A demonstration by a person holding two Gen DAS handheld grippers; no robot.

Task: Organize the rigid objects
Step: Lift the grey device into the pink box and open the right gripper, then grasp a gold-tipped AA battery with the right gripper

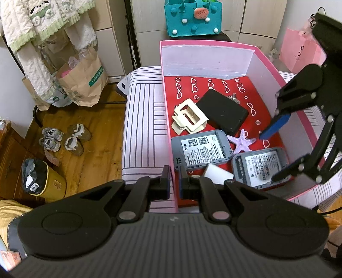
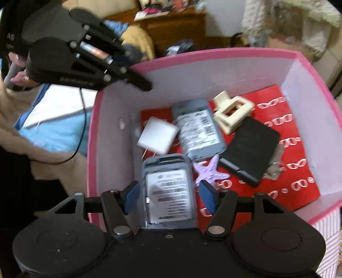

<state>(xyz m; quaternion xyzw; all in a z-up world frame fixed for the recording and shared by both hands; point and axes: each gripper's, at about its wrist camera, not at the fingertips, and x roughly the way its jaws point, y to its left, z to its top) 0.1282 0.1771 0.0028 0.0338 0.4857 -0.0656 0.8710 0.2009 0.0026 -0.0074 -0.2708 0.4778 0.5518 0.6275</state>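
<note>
In a bedroom with a wooden floor [image 1: 89,162], seen from the left wrist, a brown paper bag [image 1: 84,83] printed "hotwind" stands at far left beneath hanging fleece garments [image 1: 32,32]. Two pairs of shoes [image 1: 64,139] lie nearer, and a yellow bin [image 1: 42,179] sits near left.

To the right, a striped cloth [image 1: 141,128] covers the surface that carries an open pink box [image 1: 213,43] with white inner walls and a red lining patterned with white spectacles. Inside, from left to right, lie a cream hair claw [image 1: 189,118], a grey device [image 1: 201,149] with a barcode label too small to read, a black case [image 1: 224,111], a white block [image 1: 217,175], a purple starfish [image 1: 241,142] and a second grey labelled device [image 1: 261,166]. A teal felt bag [image 1: 192,17] stands beyond the box.

The left gripper [image 1: 175,181] has its jaws pinched onto the box's near left wall. The right gripper [image 1: 275,154] hangs over the box's right side, jaws wide apart around the second grey device without pressing on it; nothing is gripped.
</note>
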